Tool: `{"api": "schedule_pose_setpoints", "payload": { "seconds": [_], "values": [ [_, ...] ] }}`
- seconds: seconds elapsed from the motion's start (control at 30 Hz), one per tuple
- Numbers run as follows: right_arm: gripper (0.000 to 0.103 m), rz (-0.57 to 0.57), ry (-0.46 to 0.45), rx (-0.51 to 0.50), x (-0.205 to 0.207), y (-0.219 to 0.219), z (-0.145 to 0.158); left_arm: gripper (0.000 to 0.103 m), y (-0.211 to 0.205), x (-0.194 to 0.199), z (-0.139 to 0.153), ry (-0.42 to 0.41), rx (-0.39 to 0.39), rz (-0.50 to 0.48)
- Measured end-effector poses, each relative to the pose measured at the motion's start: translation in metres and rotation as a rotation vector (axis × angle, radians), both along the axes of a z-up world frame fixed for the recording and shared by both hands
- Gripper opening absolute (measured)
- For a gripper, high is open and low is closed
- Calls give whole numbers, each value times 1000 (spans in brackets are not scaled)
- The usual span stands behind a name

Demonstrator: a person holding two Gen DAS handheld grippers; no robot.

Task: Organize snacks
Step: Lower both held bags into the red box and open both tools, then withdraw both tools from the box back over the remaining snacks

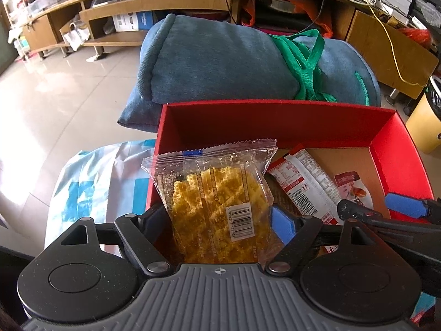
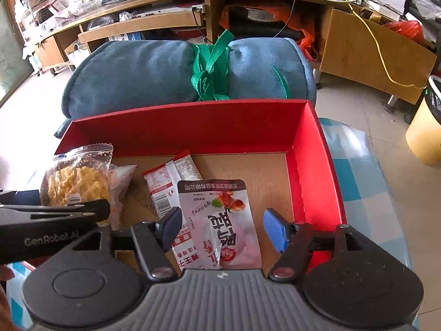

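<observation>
Both grippers down over the red box (image 1: 399, 149), sitting on a blue-and-white cloth (image 1: 91, 182) in front of a rolled blue blanket (image 2: 143, 74) tied with green strap (image 2: 210, 66); left gripper (image 1: 220, 220) at the box's left end, jaws wide, clear bag of yellow crisps (image 1: 215, 201) standing upright between them, leaning over the left wall; blue pad (image 1: 284, 226) just beside the bag, contact impossible to call; right gripper (image 2: 223, 229) mid-box, jaws parted, pink-and-white pouch (image 2: 223, 220) lying flat on the cardboard floor between the fingers, gaps showing on both sides, not gripped; red-and-white sachet (image 2: 165, 184) flat beside it, partly under the pouch; right half of the floor bare
</observation>
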State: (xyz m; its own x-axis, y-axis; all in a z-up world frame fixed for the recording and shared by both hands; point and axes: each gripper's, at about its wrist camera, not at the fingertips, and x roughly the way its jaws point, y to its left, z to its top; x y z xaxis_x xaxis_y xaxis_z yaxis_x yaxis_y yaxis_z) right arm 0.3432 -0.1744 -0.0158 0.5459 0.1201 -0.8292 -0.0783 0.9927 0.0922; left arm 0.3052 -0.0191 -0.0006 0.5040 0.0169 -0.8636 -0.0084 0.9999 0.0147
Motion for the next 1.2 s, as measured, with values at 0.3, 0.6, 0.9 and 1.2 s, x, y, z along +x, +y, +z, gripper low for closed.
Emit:
{"api": "schedule_pose_setpoints", "payload": {
  "seconds": [0.3, 0.6, 0.9, 1.2],
  "values": [
    [65, 6, -11, 11, -1, -1, 4, 86, 6, 2, 7, 0, -54, 12],
    [67, 3, -47, 12, -4, -2, 15, 89, 8, -3, 16, -20, -63, 2],
    [67, -4, -101, 13, -10, -4, 33, 92, 5, -15, 31, -80, -33, -15],
    [69, -7, -118, 29, -29, -4, 48, 94, 9, -36, 46, -111, -34, -40]
  ]
}}
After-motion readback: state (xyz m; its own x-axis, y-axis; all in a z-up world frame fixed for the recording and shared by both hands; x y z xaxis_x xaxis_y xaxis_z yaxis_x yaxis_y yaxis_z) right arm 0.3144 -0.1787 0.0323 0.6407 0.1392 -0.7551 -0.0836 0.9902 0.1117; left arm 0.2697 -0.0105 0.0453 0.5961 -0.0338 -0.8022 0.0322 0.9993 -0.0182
